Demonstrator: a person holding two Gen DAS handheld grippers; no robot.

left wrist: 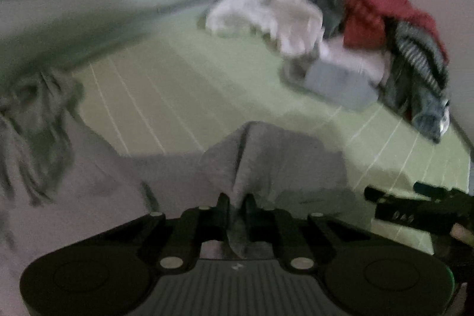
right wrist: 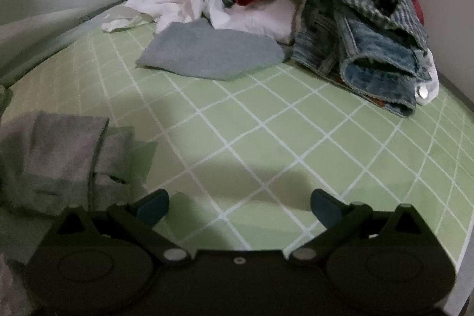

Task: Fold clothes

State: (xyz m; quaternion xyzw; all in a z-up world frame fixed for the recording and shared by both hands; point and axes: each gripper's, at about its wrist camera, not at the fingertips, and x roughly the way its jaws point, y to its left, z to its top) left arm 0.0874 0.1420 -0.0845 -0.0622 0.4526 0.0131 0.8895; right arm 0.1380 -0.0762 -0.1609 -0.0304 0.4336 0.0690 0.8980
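Left gripper [left wrist: 237, 202] fingers clamped on a pinch of the grey garment [left wrist: 275, 156], which rises between them. Right gripper [right wrist: 240, 206] fingers apart, empty, the garment lying beside its left finger. Advise a matching edge grip before folding over the bed [right wrist: 266, 120].

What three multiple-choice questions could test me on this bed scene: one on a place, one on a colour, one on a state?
1. Where is the clothes pile?
A. far corner of the bed
B. floor
C. chair

2. What colour is the bed sheet?
A. blue
B. green with white lines
C. plain white

3. How is the left gripper?
A. wide open
B. shut on the grey garment
C. holding jeans

A: the pile lies by the wall.
B: the grid shows.
B: cloth is pinched between its fingers.
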